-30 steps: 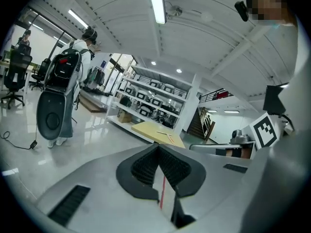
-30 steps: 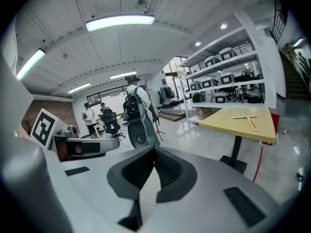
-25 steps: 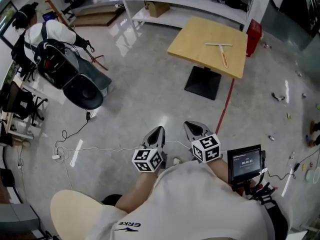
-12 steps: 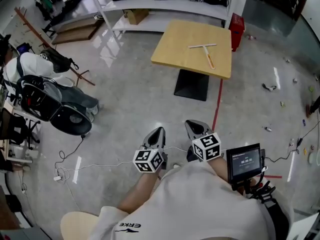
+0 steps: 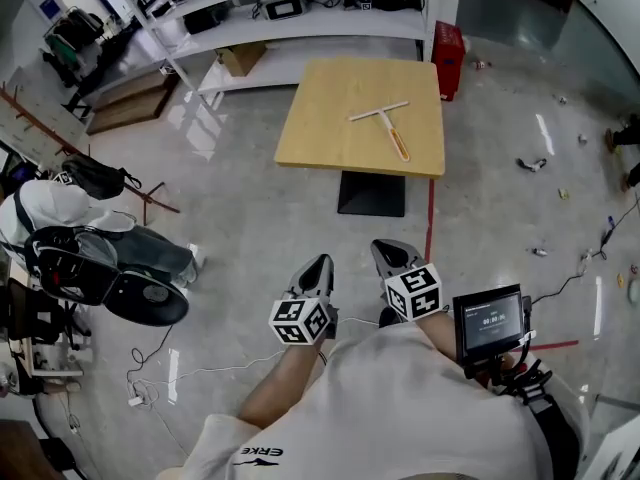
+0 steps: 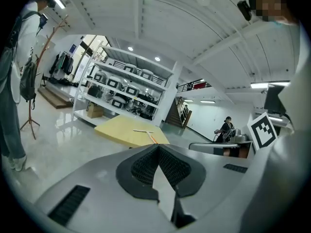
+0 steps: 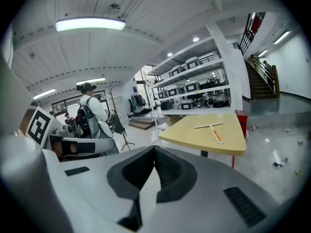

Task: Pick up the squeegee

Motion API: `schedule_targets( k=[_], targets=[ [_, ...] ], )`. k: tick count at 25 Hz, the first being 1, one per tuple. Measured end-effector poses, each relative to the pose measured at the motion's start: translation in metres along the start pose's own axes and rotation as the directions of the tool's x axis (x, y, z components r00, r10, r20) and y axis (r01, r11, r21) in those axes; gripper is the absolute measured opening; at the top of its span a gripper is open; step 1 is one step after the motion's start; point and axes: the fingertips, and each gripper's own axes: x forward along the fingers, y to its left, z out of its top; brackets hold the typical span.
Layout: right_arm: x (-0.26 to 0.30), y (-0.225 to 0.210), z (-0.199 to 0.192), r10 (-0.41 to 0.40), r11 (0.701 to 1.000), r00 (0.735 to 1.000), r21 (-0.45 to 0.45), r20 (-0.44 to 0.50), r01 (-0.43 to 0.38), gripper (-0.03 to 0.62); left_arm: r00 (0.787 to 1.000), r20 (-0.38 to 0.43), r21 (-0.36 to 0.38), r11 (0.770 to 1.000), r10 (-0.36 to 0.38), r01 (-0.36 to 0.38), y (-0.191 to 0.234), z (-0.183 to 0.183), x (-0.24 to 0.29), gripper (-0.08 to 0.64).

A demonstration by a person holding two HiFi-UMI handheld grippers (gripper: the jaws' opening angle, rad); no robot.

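Observation:
The squeegee (image 5: 384,125) has a pale blade and an orange handle and lies on the square wooden table (image 5: 320,143) far ahead of me; it shows too as the squeegee (image 6: 146,133) and the squeegee (image 7: 213,130) in the gripper views. My left gripper (image 5: 318,266) and right gripper (image 5: 387,253) hang side by side close to my body, well short of the table. Both are shut with nothing between the jaws, as the left gripper (image 6: 158,148) and right gripper (image 7: 154,149) views show.
White shelving (image 5: 300,8) with boxes stands behind the table, a red bin (image 5: 448,43) beside it. A seated person with a backpack (image 5: 70,243) is at the left. Cables (image 5: 180,373) trail over the grey floor, small litter (image 5: 530,164) lies at the right.
Both grippers and I have moved forward toward the table; the table and squeegee have shifted left and nearer in the head view. Both jaws stayed shut.

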Motion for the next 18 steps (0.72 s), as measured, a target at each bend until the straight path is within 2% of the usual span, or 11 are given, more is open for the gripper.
schedule_targets(
  k=[5, 13, 18],
  targets=[
    [0.009, -0.024, 0.016, -0.038, 0.999, 0.999, 0.008, 0.008, 0.038, 0.003, 0.999, -0.010, 0.018, 0.999, -0.034, 0.035, 0.000, 0.019, 0.033, 0.005],
    [0.033, -0.127, 0.042, -0.065, 0.998, 0.998, 0.024, 0.005, 0.065, 0.003, 0.998, -0.038, 0.042, 0.998, -0.051, 0.053, -0.026, 0.039, 0.135, 0.005],
    [0.041, -0.159, 0.048, -0.076, 0.996, 0.997, 0.036, -0.008, 0.076, 0.003, 0.997, -0.062, 0.039, 0.998, -0.052, 0.055, -0.033, 0.043, 0.169, 0.005]
  ],
)
